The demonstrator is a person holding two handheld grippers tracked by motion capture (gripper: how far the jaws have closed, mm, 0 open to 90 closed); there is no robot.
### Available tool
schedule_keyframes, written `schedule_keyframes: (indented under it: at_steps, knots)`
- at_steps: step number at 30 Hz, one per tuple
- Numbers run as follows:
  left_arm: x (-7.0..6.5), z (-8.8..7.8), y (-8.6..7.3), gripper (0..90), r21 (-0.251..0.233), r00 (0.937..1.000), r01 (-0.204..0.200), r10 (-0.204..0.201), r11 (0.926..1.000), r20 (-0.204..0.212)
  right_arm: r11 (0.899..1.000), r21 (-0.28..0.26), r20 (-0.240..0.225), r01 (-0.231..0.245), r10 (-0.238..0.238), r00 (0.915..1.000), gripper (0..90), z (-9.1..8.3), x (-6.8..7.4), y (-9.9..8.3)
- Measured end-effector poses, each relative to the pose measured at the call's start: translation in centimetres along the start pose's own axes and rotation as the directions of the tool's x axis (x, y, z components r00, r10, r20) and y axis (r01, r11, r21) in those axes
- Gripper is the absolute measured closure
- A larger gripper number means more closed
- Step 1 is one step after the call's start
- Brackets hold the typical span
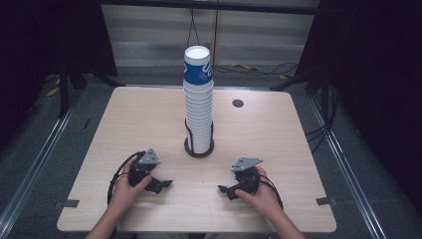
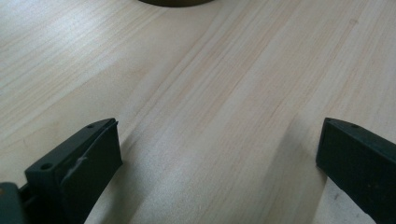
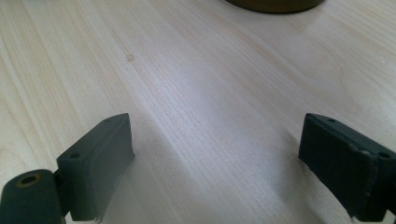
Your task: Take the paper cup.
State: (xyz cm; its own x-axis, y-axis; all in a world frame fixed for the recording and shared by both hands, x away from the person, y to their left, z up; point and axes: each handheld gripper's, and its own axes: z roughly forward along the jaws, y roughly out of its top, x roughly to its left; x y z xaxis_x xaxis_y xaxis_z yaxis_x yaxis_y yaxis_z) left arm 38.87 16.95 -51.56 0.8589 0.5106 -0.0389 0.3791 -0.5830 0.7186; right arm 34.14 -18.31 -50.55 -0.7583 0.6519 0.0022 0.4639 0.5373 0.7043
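1. Dark curtains and a grey floor with rails surround our pale wooden table point(image 1: 149, 124), whose bare top carries one small round grommet point(image 1: 238, 103) near the far edge.
2. We see the tall stack of white paper cups point(image 1: 199, 112) upright in a dark round holder point(image 1: 199, 149) at mid-table; the topmost cup point(image 1: 198, 64) bears a blue printed band.
3. Our left gripper point(image 1: 166, 183) lies low on the near left of the table, its jaws wide apart with nothing between them.
4. Our right gripper point(image 1: 221, 188) mirrors it on the near right, jaws likewise spread and empty, tips turned inward toward the other.
5. We judge that the work has not begun: both tools rest well short of the stack, so this is the starting pose before a reach.
6. Next we would probably lift one gripper up to the top cup and close on its rim, perhaps steadying the stack with the other.
7. Each gripper view cuts the holder to a dark sliver at the upper edge, and we cannot count the cups exactly.
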Motion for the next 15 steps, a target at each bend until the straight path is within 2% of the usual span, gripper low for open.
schedule_keyframes:
  at_steps: [2,15]
  knots:
    - [0.06,0.00,0.03,0.0,0.000,0.9999,-0.011,0.011,0.9999,0.001,1.000,-0.002,0.005,0.000,0.000,1.0000,9.3,0.00,0.03,-0.02]
    - [0.06,-0.01,0.03,0.0,0.001,0.9999,-0.010,0.010,0.9999,0.001,1.000,0.000,0.019,-0.018,0.018,0.9997,9.4,-0.08,0.23,-0.07]
